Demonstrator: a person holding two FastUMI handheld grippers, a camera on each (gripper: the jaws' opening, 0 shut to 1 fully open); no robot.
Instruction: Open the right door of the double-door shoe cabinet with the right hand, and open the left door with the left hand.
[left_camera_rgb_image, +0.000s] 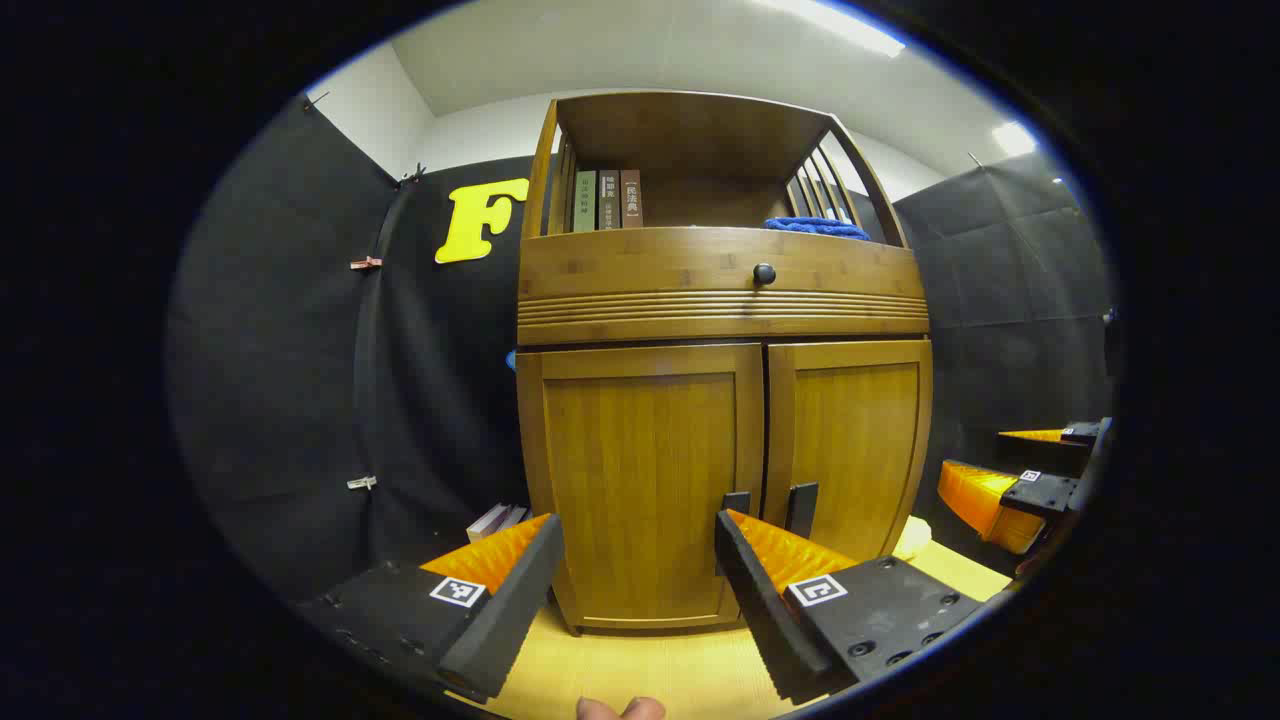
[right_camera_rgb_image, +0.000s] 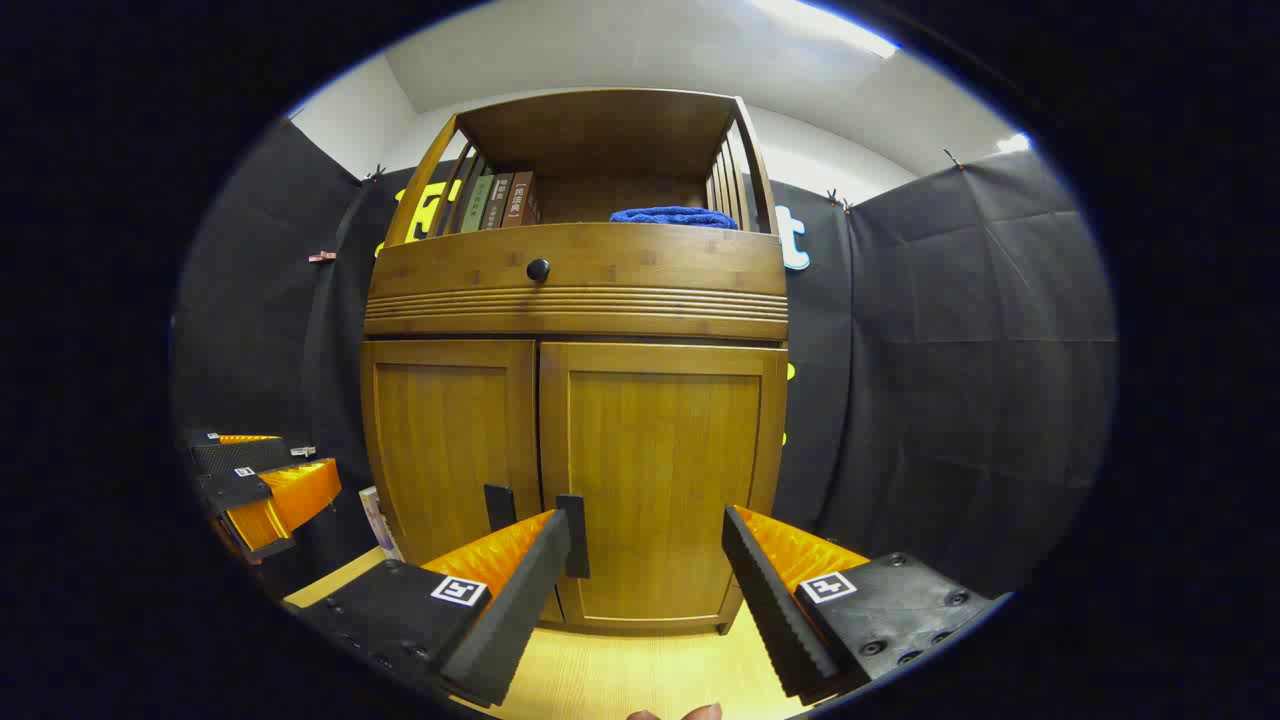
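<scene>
Facing: you stand before the shoe cabinet (left_camera_rgb_image: 720, 400), both its doors shut, nothing yet grasped.
Room: black cloth walls close the booth on every side under a white ceiling with strip lights.
Floor: pale wood boards carry the cabinet.
Right door (right_camera_rgb_image: 660, 480): closed, its dark handle (right_camera_rgb_image: 573, 535) just beyond your right claw (right_camera_rgb_image: 645, 575), whose fingers are spread wide and empty.
Left door (left_camera_rgb_image: 640, 480): closed, its handle (left_camera_rgb_image: 736, 502) partly hidden behind your left claw (left_camera_rgb_image: 635, 580), equally agape with nothing between its fingers.
Upper shelf: books (left_camera_rgb_image: 608, 200) and a blue cloth (left_camera_rgb_image: 815, 228) sit above a drawer knob (left_camera_rgb_image: 764, 273).
Risk: the two handles stand close together at the centre seam, so you may catch the wrong one, or your claws may collide there.
</scene>
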